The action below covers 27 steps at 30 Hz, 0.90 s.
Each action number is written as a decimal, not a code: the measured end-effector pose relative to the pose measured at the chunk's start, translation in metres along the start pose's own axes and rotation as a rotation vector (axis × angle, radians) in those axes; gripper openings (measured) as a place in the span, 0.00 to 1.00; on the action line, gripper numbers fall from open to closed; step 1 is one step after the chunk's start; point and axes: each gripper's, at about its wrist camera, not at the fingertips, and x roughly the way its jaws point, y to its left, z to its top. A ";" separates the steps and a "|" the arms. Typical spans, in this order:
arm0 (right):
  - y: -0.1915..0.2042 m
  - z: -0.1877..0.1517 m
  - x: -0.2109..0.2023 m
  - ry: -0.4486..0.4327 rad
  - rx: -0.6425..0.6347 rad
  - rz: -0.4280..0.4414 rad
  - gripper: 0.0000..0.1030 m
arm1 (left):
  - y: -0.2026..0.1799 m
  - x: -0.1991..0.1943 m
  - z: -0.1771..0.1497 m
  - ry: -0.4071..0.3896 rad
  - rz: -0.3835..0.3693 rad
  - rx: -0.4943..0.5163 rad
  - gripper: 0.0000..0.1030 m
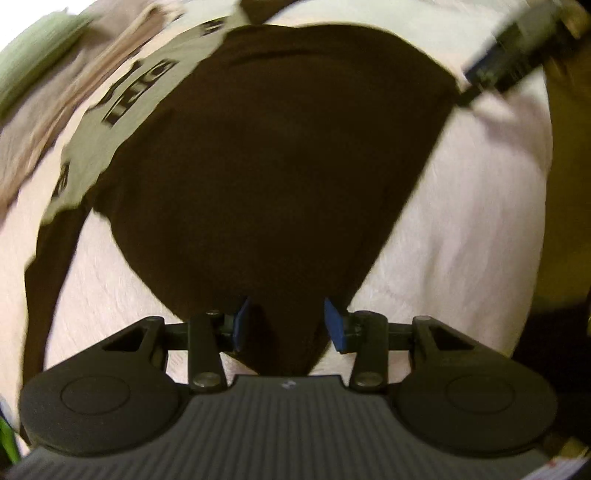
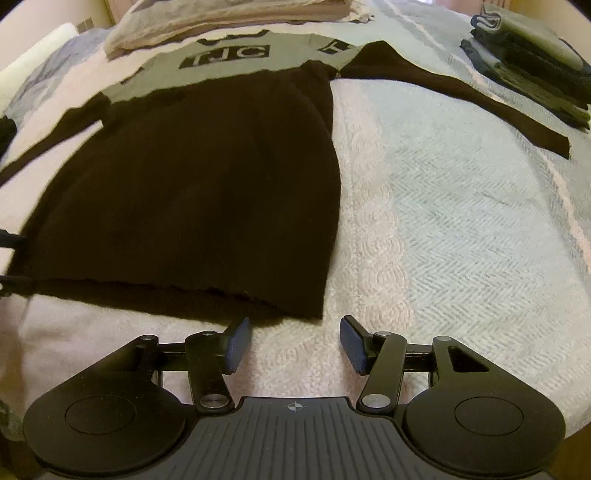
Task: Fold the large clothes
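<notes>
A dark brown sweater with a grey chest band and dark letters lies flat on a bed, hem toward me and both sleeves spread out. In the left wrist view a corner of the sweater at the hem runs between the blue pads of my left gripper. The pads stand apart and do not visibly pinch the cloth. My right gripper is open over the bedspread, just in front of the hem's right corner, with nothing between its fingers.
The pale pink and blue woven bedspread covers the whole bed. Folded dark clothes are stacked at the far right. A beige folded pile lies beyond the sweater's collar. A blurred dark object crosses the left view's top right.
</notes>
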 end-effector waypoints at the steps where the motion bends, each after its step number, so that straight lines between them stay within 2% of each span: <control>1: -0.001 -0.002 0.001 -0.009 0.001 -0.004 0.50 | -0.003 0.003 -0.002 -0.003 0.003 0.028 0.30; 2: -0.001 -0.003 0.003 -0.016 -0.007 -0.011 0.50 | -0.004 0.004 -0.004 -0.001 0.004 0.041 0.22; 3: 0.000 -0.003 0.003 -0.029 -0.014 -0.021 0.50 | -0.004 0.005 -0.006 0.000 0.010 0.044 0.07; 4: 0.000 -0.002 0.001 -0.050 -0.019 -0.027 0.50 | -0.002 0.003 -0.007 -0.005 0.016 0.029 0.04; 9: 0.016 0.003 -0.012 -0.112 -0.078 -0.030 0.50 | 0.029 -0.024 -0.011 -0.054 -0.013 -0.170 0.03; 12: 0.031 0.002 -0.004 -0.109 -0.162 -0.048 0.50 | 0.045 -0.035 -0.010 -0.083 -0.023 -0.251 0.03; 15: 0.036 -0.001 0.009 -0.098 -0.222 -0.116 0.50 | 0.054 -0.037 -0.009 -0.094 -0.017 -0.284 0.02; 19: 0.039 -0.005 0.006 -0.146 -0.273 -0.189 0.50 | 0.057 -0.041 -0.014 -0.090 -0.015 -0.298 0.02; 20: 0.041 -0.006 0.005 -0.139 -0.293 -0.189 0.46 | 0.056 -0.043 -0.016 -0.088 -0.015 -0.295 0.02; 21: 0.044 -0.007 0.005 -0.133 -0.322 -0.187 0.18 | 0.054 -0.044 -0.018 -0.086 -0.017 -0.294 0.02; 22: 0.049 -0.007 0.003 -0.130 -0.374 -0.201 0.03 | 0.052 -0.045 -0.020 -0.082 -0.019 -0.287 0.02; 27: 0.070 -0.019 -0.024 -0.139 -0.512 -0.200 0.02 | 0.041 -0.058 -0.024 -0.089 -0.007 -0.225 0.02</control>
